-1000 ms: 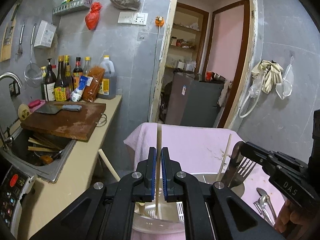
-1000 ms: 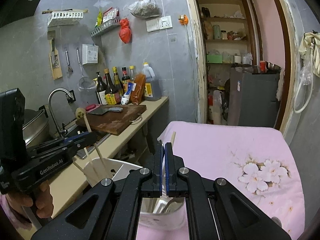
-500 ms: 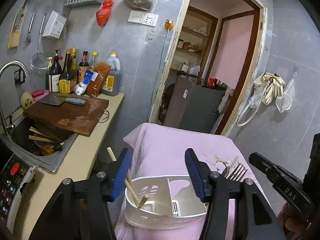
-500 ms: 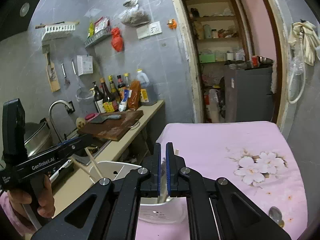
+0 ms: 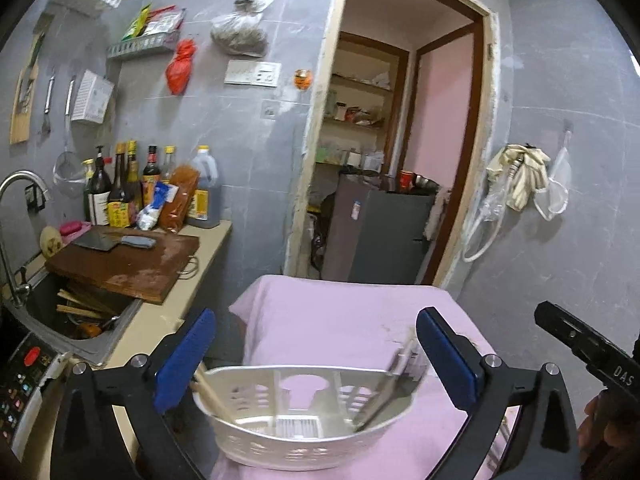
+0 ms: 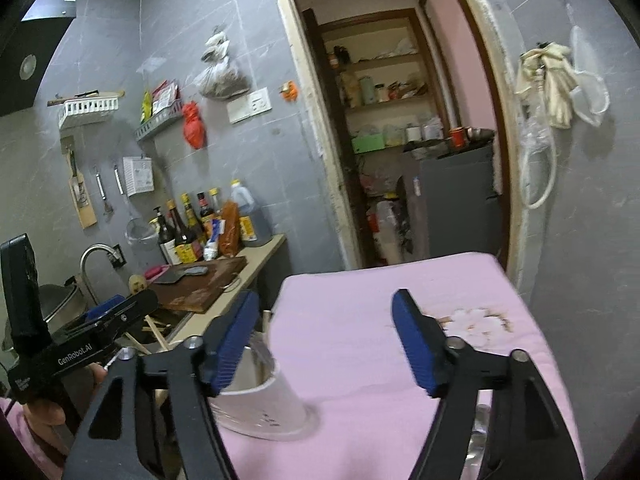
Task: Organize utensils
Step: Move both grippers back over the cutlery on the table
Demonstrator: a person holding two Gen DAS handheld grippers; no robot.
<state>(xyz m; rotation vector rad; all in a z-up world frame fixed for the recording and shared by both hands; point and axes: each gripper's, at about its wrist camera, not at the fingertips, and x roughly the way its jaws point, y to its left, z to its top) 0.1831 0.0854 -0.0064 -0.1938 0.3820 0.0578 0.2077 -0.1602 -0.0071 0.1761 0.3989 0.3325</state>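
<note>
Left wrist view: left gripper (image 5: 316, 360) fingers spreading wide w/ nothing between them; white utensil basket (image 5: 304, 436) sits just below on the pink-clothed surface (image 5: 340, 320), chopstick (image 5: 210, 394) in its left compartment, fork (image 5: 390, 384) in the right. Right wrist view: right gripper (image 6: 326, 340) fingers also opening, empty; basket (image 6: 264, 400) lies low-left, by the left finger (image 6: 232, 344).

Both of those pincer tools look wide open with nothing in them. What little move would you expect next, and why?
Probably the right gripper, its jaws opening and empty, dips toward the metal utensil lying on the pink cloth below it. The white caddy already holds a chopstick and a fork, so loose cutlery seems next.
</note>
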